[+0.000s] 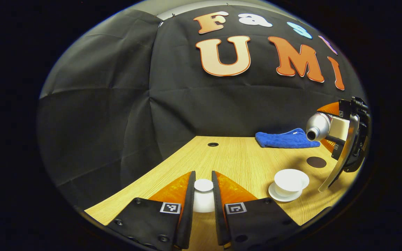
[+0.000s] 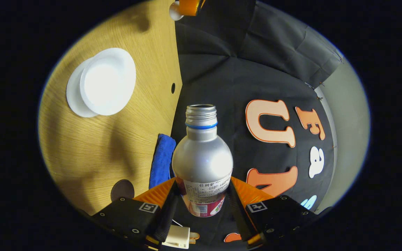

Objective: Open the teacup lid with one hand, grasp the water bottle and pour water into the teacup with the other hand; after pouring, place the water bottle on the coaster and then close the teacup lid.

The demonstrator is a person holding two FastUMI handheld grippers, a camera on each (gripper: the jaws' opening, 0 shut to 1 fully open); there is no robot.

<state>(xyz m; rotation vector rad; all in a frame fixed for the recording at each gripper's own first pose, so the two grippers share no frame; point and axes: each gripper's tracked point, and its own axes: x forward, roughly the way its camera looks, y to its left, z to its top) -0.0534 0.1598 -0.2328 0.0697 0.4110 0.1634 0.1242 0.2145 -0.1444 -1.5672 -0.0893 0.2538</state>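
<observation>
My left gripper [image 1: 203,173] is shut on the white teacup lid [image 1: 203,200], whose knob points up between the fingers, left of the cup. The open white teacup [image 1: 290,180] stands on its saucer [image 1: 274,194] on the wooden table. My right gripper [image 2: 202,181] is shut on the silver water bottle [image 2: 202,158]. In the left gripper view the bottle [image 1: 318,126] lies tipped on its side in the right gripper [image 1: 342,137], its uncapped mouth above and right of the cup. I see no water stream. The dark round coaster [image 1: 316,162] lies behind the cup.
A folded blue cloth [image 1: 284,139] lies at the back of the table by the wall. A small round hole [image 1: 213,144] sits in the tabletop near the far edge. In the right gripper view the teacup [image 2: 108,82], cloth [image 2: 161,158] and coaster [image 2: 122,190] appear at left.
</observation>
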